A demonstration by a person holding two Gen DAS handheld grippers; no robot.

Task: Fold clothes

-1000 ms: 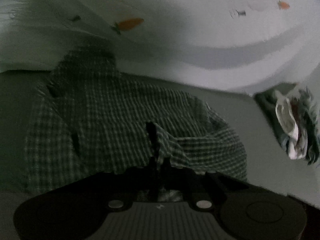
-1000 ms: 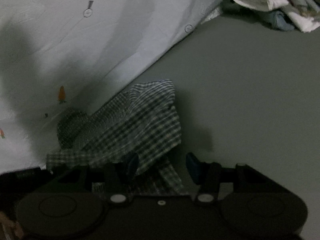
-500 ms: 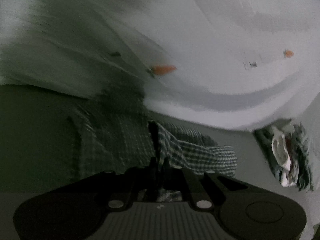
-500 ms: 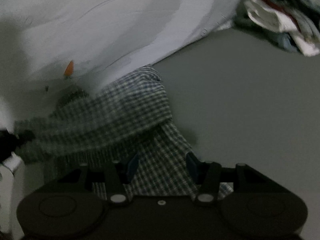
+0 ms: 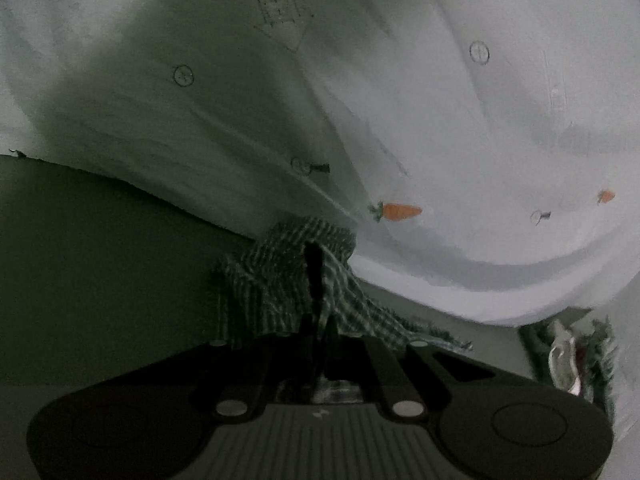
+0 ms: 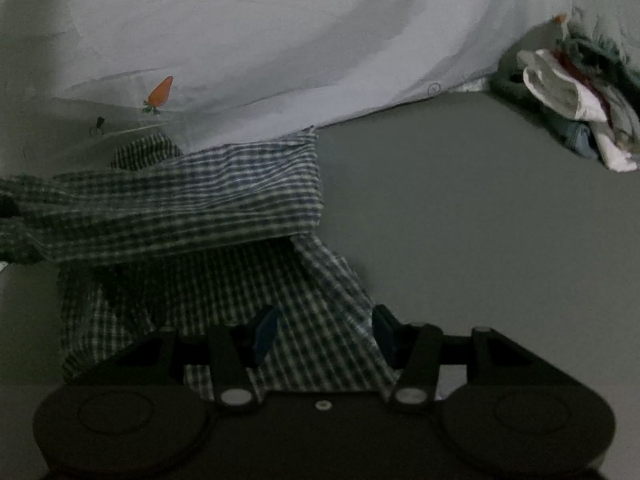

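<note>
A green-and-white checked garment (image 6: 200, 208) lies partly spread on the grey surface (image 6: 480, 240), against a white sheet. One band of it is pulled taut toward the left edge of the right wrist view. My left gripper (image 5: 316, 268) is shut on a bunched fold of the garment (image 5: 276, 280), which hangs lifted from its tips and trails down to the right. My right gripper (image 6: 326, 334) is open low over the near part of the garment. The cloth shows between its blue-padded fingers (image 6: 266, 330), and neither pad presses on it.
A white sheet with a carrot print (image 5: 400, 212) rises behind the garment in both views (image 6: 280, 40). A pile of other clothes (image 6: 580, 92) sits at the far right, seen in the left wrist view as well (image 5: 572, 360). Bare grey surface lies to the right of the garment.
My left gripper has lifted and drawn its fold of the garment away, and the cloth now stretches taut. The right gripper has moved in over the garment, still open.
</note>
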